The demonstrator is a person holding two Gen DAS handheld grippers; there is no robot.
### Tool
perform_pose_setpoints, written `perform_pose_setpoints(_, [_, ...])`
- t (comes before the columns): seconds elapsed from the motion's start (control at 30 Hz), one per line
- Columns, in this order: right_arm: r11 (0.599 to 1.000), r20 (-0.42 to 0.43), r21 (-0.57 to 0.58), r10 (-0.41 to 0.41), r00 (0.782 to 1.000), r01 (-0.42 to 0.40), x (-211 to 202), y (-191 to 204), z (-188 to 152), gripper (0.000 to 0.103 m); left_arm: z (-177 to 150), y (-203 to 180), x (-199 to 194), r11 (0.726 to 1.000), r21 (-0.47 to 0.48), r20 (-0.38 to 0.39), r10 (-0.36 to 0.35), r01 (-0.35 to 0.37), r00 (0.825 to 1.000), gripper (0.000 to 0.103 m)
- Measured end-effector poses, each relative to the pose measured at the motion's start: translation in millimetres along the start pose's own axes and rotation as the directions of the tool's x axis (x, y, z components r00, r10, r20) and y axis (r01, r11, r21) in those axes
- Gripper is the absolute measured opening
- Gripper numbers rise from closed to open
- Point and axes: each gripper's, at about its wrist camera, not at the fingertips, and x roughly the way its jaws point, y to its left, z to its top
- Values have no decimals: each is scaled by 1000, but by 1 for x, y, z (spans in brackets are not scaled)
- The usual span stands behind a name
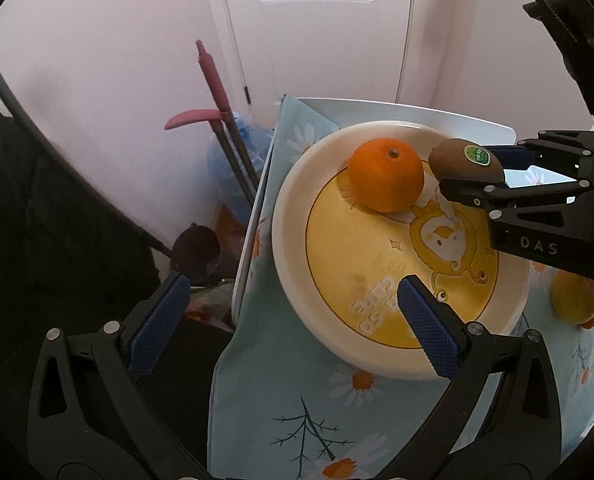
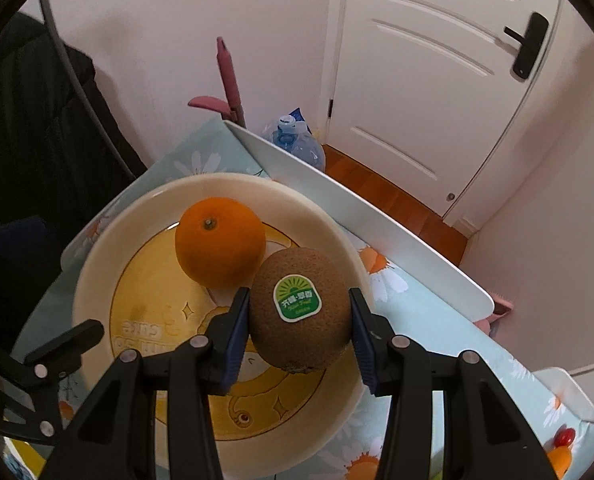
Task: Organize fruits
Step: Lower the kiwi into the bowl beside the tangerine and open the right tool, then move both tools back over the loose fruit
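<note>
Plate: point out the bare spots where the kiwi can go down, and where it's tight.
The plate is bare across its yellow centre, from the orange toward the near rim and the left gripper. It is crowded at the far side, where the kiwi, held in the right gripper, sits close beside the orange.

- Plate (image 1: 297, 216): I log it as the landmark; cream rim, yellow cartoon centre, on the daisy-print cloth (image 1: 281, 400).
- Orange (image 1: 385, 174): on the plate's far part, stem up.
- Kiwi (image 1: 467, 159): green sticker, just right of the orange, over the plate's far-right rim, clamped by my right gripper (image 1: 473, 168).
- Left gripper (image 1: 293, 326): jaws spread wide, right pad over the plate's near edge.
</note>
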Motion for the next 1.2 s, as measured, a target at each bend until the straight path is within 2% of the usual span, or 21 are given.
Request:
perform_pose_setpoints(0.13, [999, -22, -21, -32, 999, 31, 5, 6, -1, 44, 1, 2, 0, 1000, -3, -3, 0, 0, 1000, 103])
perform_pose_setpoints(0.17, [999, -7, -16, -37, 999, 37, 3, 6, -1, 50, 2, 2, -1, 1000, -5, -4, 0, 0, 1000, 103])
perform_pose_setpoints(0.2, [1000, 11, -9, -30, 1000, 30, -1, 6, 0, 64, 2, 2, -2, 1000, -7, -5, 0, 0, 1000, 103])
perform_pose_setpoints(0.23, [1000, 22, -1, -15, 1000, 15, -4, 6, 1, 87, 2, 2, -3, 1000, -9, -4, -1, 1, 1000, 103])
perform_pose_setpoints(0.27, [1000, 29, 1, -4, 1000, 4, -7, 6, 1, 98, 2, 3, -5, 1000, -12, -4, -2, 2, 1000, 103])
perform_pose_setpoints(0.3, [1000, 32, 2, -2, 999, 2, -9, 6, 1, 103, 3, 5, -3, 1000, -14, -3, -3, 3, 1000, 103])
perform_pose_setpoints(0.47, [1000, 38, 9, 5, 999, -5, -20, 9, -3, 103, 4, 6, -10, 1000, -15, -4, -14, 14, 1000, 103])
perform_pose_setpoints(0.73, [999, 39, 39, -31, 999, 30, -57, 10, -9, 103, 8, -1, -37, 999, 33, 23, -13, 12, 1000, 103])
perform_pose_setpoints(1.0, [988, 72, 151, -42, 997, 31, -108, -1, -27, 103, 16, -14, -69, 994, 94, 72, -58, 51, 996, 103])
perform_pose_setpoints(1.13, [975, 72, 214, -77, 994, 60, -131, -12, -42, 103, 17, -25, -81, 987, 99, 84, -134, 125, 987, 103])
perform_pose_setpoints(1.2, [966, 75, 245, -99, 992, 78, -144, -19, -53, 103, 17, -35, -90, 983, 120, 100, -150, 138, 984, 103])
